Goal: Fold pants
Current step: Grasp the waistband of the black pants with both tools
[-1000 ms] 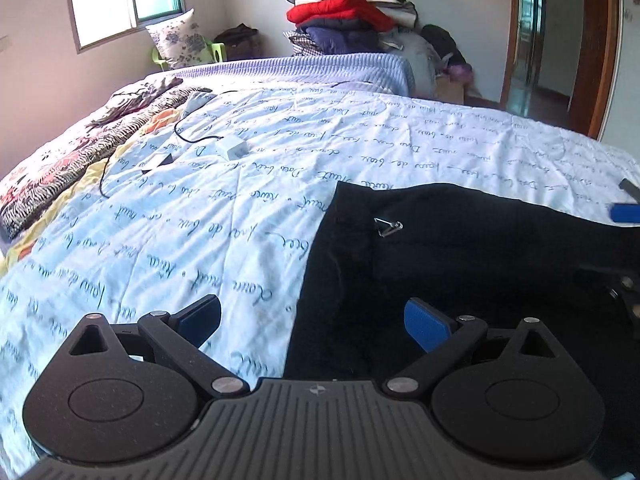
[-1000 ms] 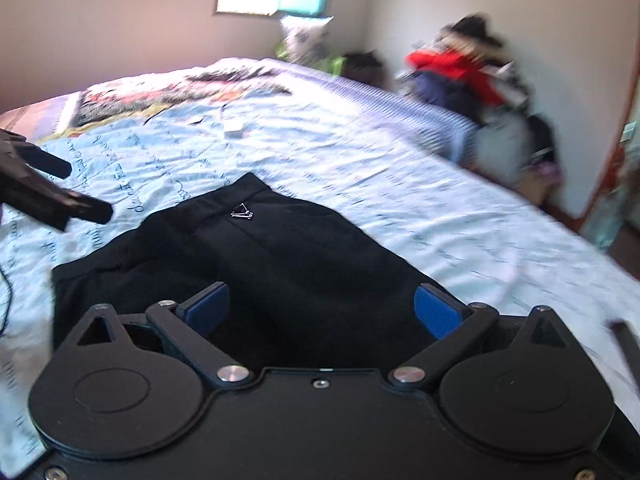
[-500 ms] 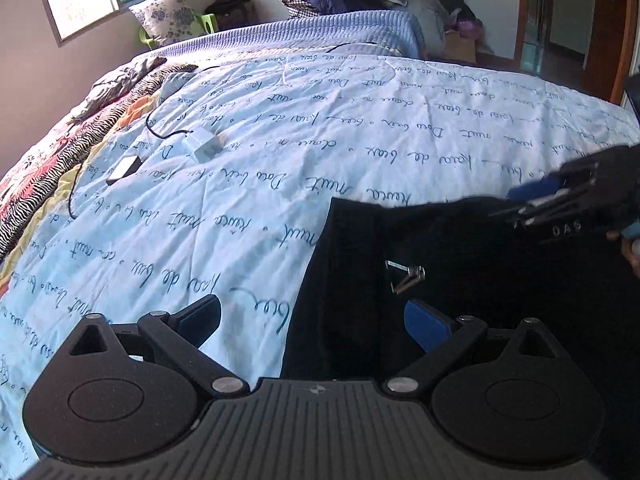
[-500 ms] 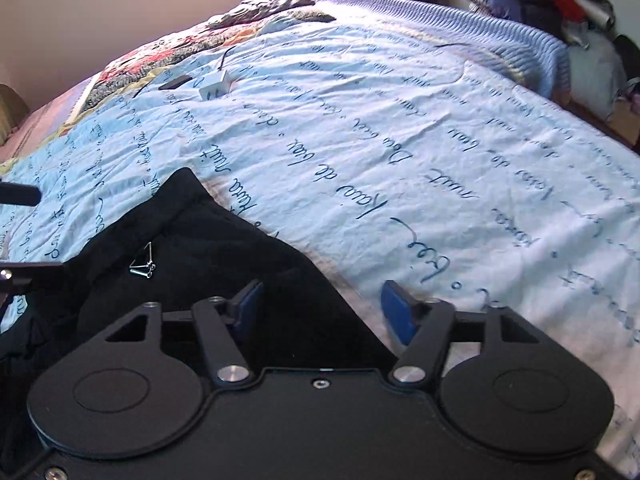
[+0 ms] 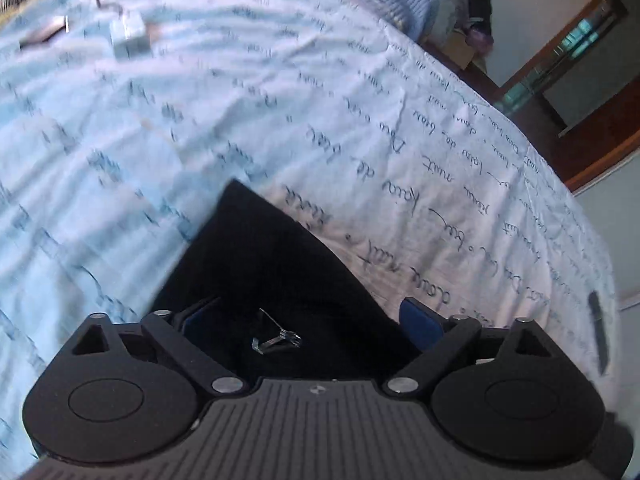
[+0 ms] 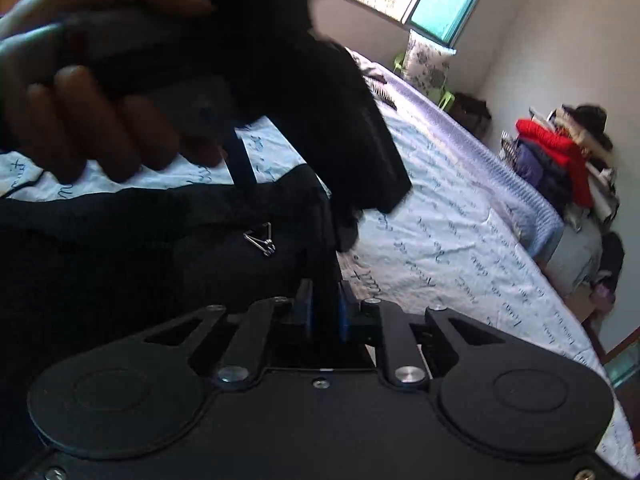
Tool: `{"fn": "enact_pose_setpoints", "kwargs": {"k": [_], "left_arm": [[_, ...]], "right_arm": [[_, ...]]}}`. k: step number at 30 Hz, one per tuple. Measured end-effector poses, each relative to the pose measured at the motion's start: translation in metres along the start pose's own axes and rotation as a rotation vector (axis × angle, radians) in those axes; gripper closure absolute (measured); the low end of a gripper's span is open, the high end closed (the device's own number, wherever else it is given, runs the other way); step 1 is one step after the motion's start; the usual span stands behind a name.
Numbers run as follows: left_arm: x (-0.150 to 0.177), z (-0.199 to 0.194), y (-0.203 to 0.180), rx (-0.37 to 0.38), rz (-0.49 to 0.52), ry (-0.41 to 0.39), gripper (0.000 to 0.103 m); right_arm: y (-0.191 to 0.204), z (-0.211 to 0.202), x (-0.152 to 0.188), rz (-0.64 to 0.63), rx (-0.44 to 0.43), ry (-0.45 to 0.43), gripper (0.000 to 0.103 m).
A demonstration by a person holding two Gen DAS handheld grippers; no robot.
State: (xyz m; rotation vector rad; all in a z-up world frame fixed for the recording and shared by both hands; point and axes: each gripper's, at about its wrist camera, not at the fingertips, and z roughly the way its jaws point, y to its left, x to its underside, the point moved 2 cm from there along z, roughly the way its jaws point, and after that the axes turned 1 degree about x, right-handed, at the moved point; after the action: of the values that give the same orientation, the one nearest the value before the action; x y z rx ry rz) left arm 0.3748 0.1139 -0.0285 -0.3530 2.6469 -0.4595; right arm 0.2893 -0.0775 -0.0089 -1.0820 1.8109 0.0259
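Observation:
The black pants (image 5: 276, 276) lie on the light blue script-printed bed sheet (image 5: 240, 112); a metal clasp (image 5: 276, 340) shows on the waist. My left gripper (image 5: 312, 320) is open, its blue pads astride the waistband corner by the clasp. In the right wrist view my right gripper (image 6: 325, 312) is shut on a fold of the pants (image 6: 140, 240) near the clasp (image 6: 260, 240). The left gripper's body and the hand on it (image 6: 100, 120) fill the upper left of that view, right over the pants.
A white charger block (image 5: 128, 36) with a cable and a dark phone (image 5: 44, 32) lie far up the sheet. A dark pen-like object (image 5: 598, 328) lies at the bed's right edge. A clothes pile (image 6: 560, 152) and a doorway stand beyond the bed.
My right gripper has closed on the pants' edge. My left gripper has moved in over the waistband corner and tilted; both grippers are now close together.

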Motion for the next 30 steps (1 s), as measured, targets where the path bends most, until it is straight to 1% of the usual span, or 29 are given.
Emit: {"fn": "enact_pose_setpoints", "kwargs": {"k": [1,2,3,4,6,7,8,9,10,11,12,13,14,17,18,19,20,22,23,24,25,26,28,30], "left_arm": [[0.000,0.003,0.002,0.020,-0.029,0.011,0.016],[0.000,0.005,0.004,0.026,-0.054,0.013,0.021],[0.000,0.004,0.006,0.019,-0.076,0.004,0.037],[0.001,0.003,0.007,0.019,-0.088,-0.007,0.048],[0.003,-0.002,0.008,0.030,-0.103,-0.006,0.082],[0.006,-0.005,0.008,0.033,-0.105,-0.013,0.085],[0.009,-0.010,0.007,0.027,-0.096,-0.031,0.092],[0.013,-0.015,0.006,0.022,-0.081,-0.048,0.094],[0.019,-0.020,0.006,0.018,-0.066,-0.063,0.094],[0.025,-0.026,0.005,0.015,-0.047,-0.082,0.094],[0.031,-0.032,0.005,0.012,-0.022,-0.101,0.094],[0.037,-0.039,0.003,0.005,0.005,-0.121,0.094],[0.043,-0.044,0.003,0.001,0.025,-0.137,0.094],[0.058,-0.057,0.001,-0.006,0.064,-0.170,0.094],[0.062,-0.060,0.000,-0.008,0.073,-0.177,0.095],[0.067,-0.063,0.000,-0.011,0.082,-0.184,0.095],[0.071,-0.065,0.000,-0.015,0.086,-0.190,0.094],[0.077,-0.069,0.000,-0.020,0.093,-0.199,0.094],[0.080,-0.071,0.000,-0.026,0.099,-0.205,0.094],[0.082,-0.072,0.000,-0.036,0.103,-0.210,0.094],[0.085,-0.073,0.002,-0.045,0.103,-0.214,0.094],[0.088,-0.074,0.003,-0.051,0.101,-0.215,0.094],[0.094,-0.080,0.007,-0.062,0.100,-0.228,0.094],[0.103,-0.090,0.012,-0.081,0.109,-0.255,0.094]], "right_arm": [[0.003,-0.005,-0.001,-0.010,0.010,-0.012,0.089],[0.004,-0.009,-0.002,-0.016,0.010,-0.021,0.089],[0.006,-0.012,-0.002,-0.021,0.010,-0.025,0.089],[0.008,-0.013,-0.003,-0.032,0.015,-0.024,0.089],[0.012,-0.016,-0.002,-0.046,0.027,-0.029,0.089],[0.012,-0.018,-0.001,-0.041,0.026,-0.025,0.089],[0.012,-0.021,0.001,-0.036,0.032,-0.023,0.089],[0.012,-0.026,0.003,-0.035,0.039,-0.028,0.088],[0.011,-0.034,0.008,-0.044,0.050,-0.034,0.086],[0.007,-0.043,0.014,-0.062,0.069,-0.026,0.076],[0.003,-0.052,0.023,-0.087,0.095,-0.004,0.068],[-0.004,-0.061,0.033,-0.115,0.130,0.017,0.056],[-0.014,-0.070,0.045,-0.138,0.151,0.045,0.052],[-0.054,-0.093,0.076,-0.117,0.188,0.154,0.052],[-0.067,-0.100,0.085,-0.097,0.188,0.183,0.051],[-0.080,-0.105,0.094,-0.066,0.157,0.226,0.048],[-0.091,-0.108,0.102,-0.044,0.143,0.259,0.048],[-0.105,-0.111,0.117,-0.038,0.172,0.293,0.048],[-0.111,-0.111,0.123,-0.031,0.168,0.318,0.051],[-0.113,-0.108,0.130,-0.017,0.162,0.342,0.061],[-0.109,-0.108,0.133,-0.010,0.169,0.361,0.094],[-0.105,-0.111,0.135,-0.019,0.185,0.362,0.100],[-0.087,-0.123,0.134,-0.042,0.207,0.341,0.100],[-0.062,-0.144,0.134,-0.070,0.243,0.323,0.100]]}}
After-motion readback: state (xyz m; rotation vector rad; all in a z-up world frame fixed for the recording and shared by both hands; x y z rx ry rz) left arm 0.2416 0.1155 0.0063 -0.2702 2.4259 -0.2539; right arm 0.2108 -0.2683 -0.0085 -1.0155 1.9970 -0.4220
